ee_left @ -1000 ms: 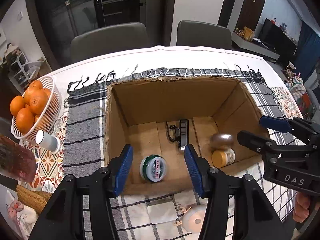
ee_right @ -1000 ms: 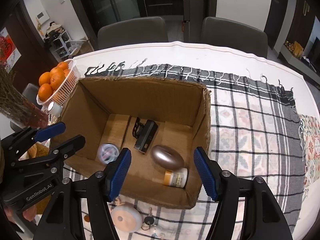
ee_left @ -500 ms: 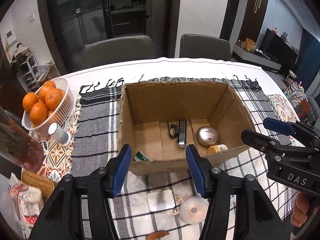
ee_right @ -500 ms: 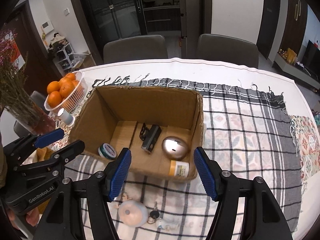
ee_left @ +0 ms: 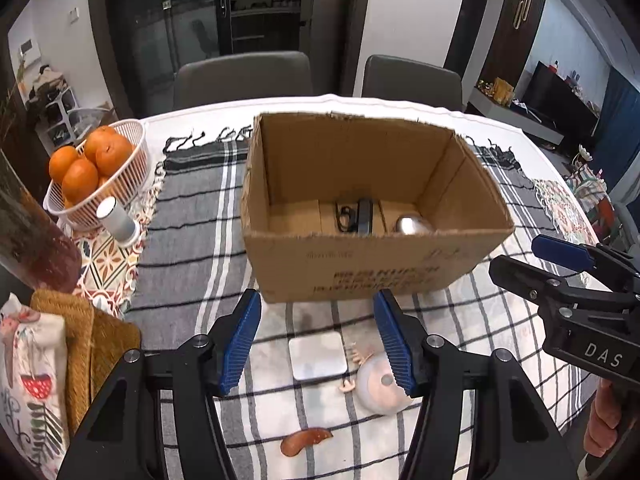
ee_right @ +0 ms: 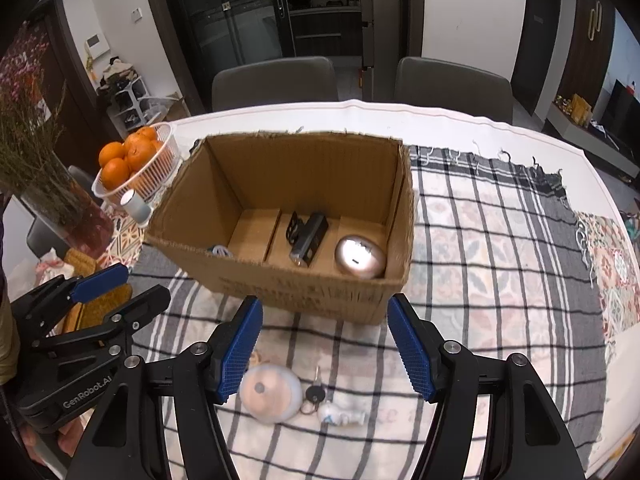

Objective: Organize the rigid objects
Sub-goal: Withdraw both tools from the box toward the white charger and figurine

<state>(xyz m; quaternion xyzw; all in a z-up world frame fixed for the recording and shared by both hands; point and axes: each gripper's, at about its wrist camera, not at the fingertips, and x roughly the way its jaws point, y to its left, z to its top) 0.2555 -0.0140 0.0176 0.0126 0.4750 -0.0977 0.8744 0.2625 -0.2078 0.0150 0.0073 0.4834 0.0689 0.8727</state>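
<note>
We are holding left gripper (ee_left: 318, 344) and right gripper (ee_right: 324, 346) jaws apart, empty; cardboard box (ee_right: 304, 280) at twelve o'clock is carrying silver mouse (ee_right: 360, 256), while round pink case (ee_right: 270, 398) and keys (ee_right: 314, 394) are waiting outside

Two grey chairs (ee_left: 244, 76) behind the white table (ee_right: 440, 128), dark glass doors (ee_right: 248, 12), white walls.

A home dining room: a round tabletop (ee_right: 460, 120) under a plaid cloth (ee_right: 500, 240), two grey chairs (ee_right: 276, 82) behind it, a basket of oranges (ee_left: 96, 176) at left, a TV console (ee_left: 560, 96) upper right.
</note>
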